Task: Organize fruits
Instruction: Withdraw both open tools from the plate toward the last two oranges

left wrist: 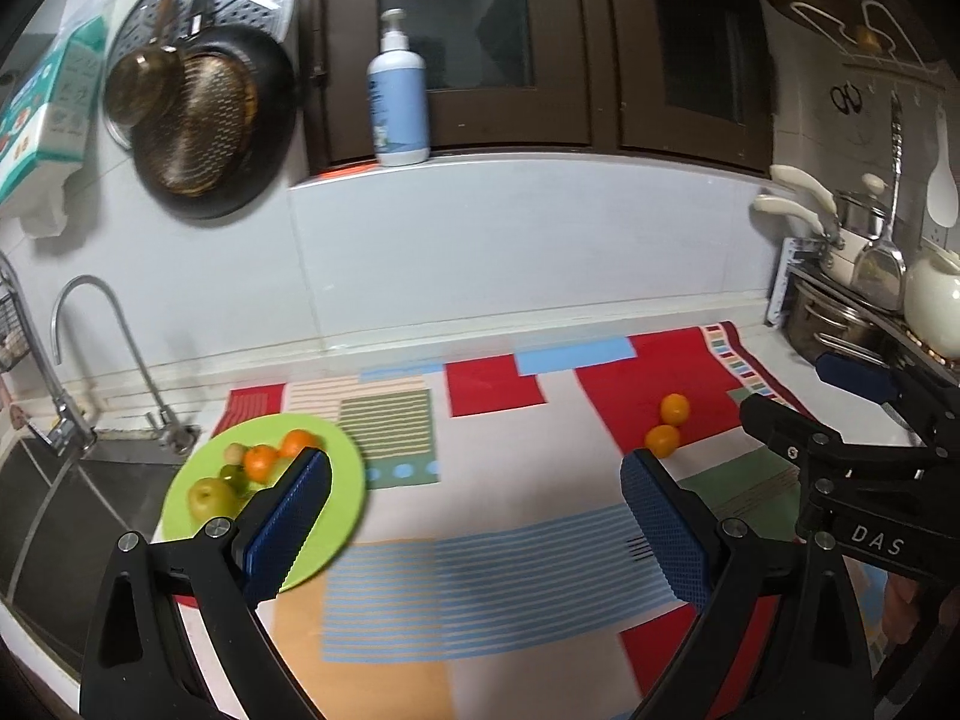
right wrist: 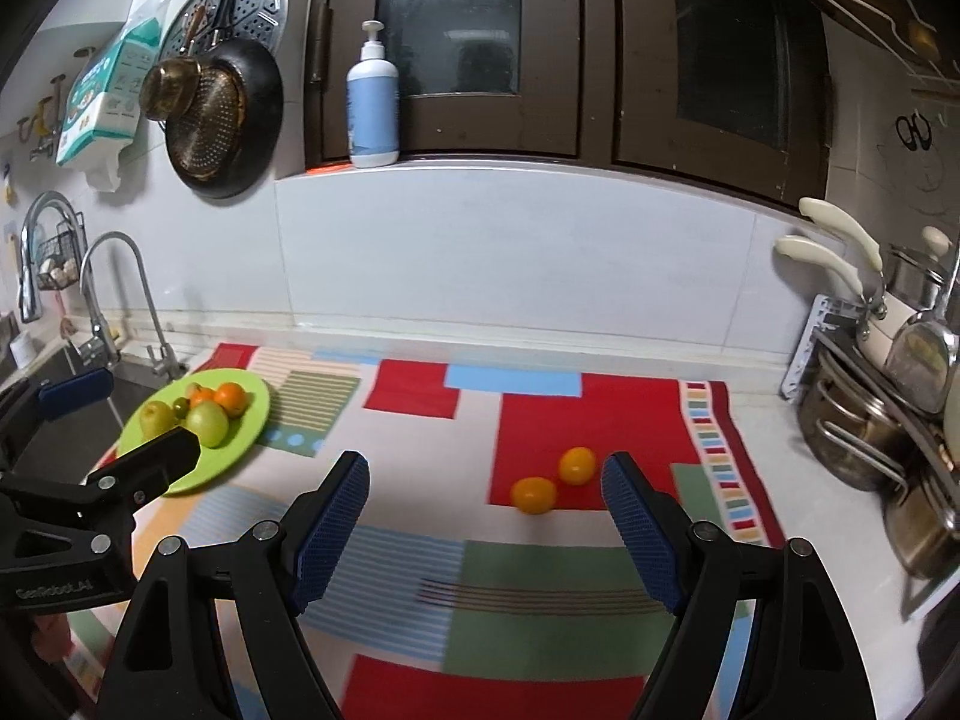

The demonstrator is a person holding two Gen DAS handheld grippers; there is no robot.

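on the patterned mat (right wrist: 480, 570) that covers the counter, two small oranges (right wrist: 555, 480) lie touching each other on a red patch, well apart from the green plate (right wrist: 255, 420) by the sink (left wrist: 54, 498), which already carries oranges and green fruit. the right gripper (right wrist: 486, 531) hangs above the mat with its jaws spread wide and nothing between them, the loose pair just beyond its right finger. the left gripper (left wrist: 474, 531) is likewise released and empty, its left pad in front of the plate's edge in its own view. these fruits look light, round and smooth-skinned, so they would likely roll at a nudge, and because the two touch, bumping one may send the other off across the mat. they seem firm enough for a moderate squeeze, though a hard pinch could bruise them. the safest hold is probably across the widest middle of the nearer orange, pads on opposite sides, coming down from above so one finger slips between the pair. the ribbed blue pads should help against slipping.
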